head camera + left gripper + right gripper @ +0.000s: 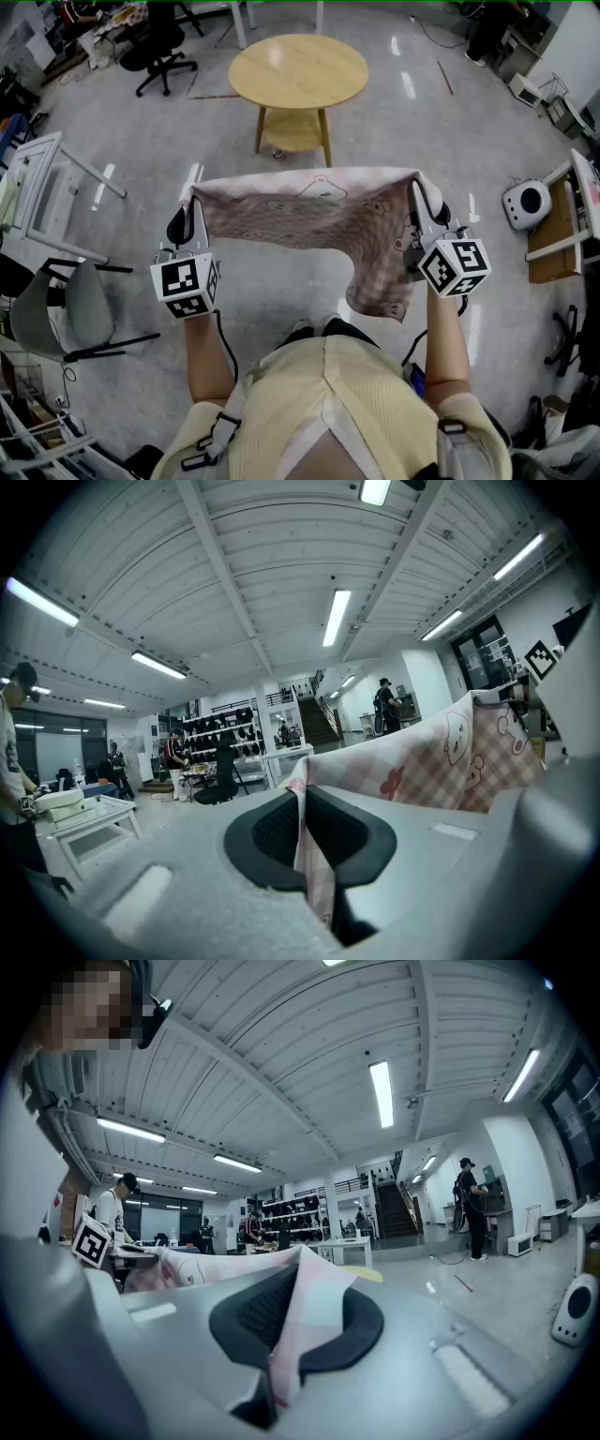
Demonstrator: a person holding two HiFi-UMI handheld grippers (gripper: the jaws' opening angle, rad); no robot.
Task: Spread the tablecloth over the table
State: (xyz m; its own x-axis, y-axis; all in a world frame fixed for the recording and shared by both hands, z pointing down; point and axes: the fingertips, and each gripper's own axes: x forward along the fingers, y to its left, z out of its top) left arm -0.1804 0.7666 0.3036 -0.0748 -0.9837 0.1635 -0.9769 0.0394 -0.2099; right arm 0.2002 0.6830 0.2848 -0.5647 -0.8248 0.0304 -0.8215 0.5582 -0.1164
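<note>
A pink checked tablecloth [309,217] with cartoon prints hangs stretched between my two grippers, above the floor and short of the round wooden table [298,70]. My left gripper [192,202] is shut on its left top corner; the cloth [305,841] runs down between the black pads [264,834]. My right gripper [419,192] is shut on the right top corner, where the cloth [305,1321] is pinched between its pads [251,1314]. A loose flap [380,291] of the cloth droops lower on the right side.
The table has a lower shelf [294,131]. A grey chair [56,314] and a white frame [42,178] stand at the left. A white round device [527,203] and a wooden stand [555,234] are at the right. An office chair [161,47] is far left.
</note>
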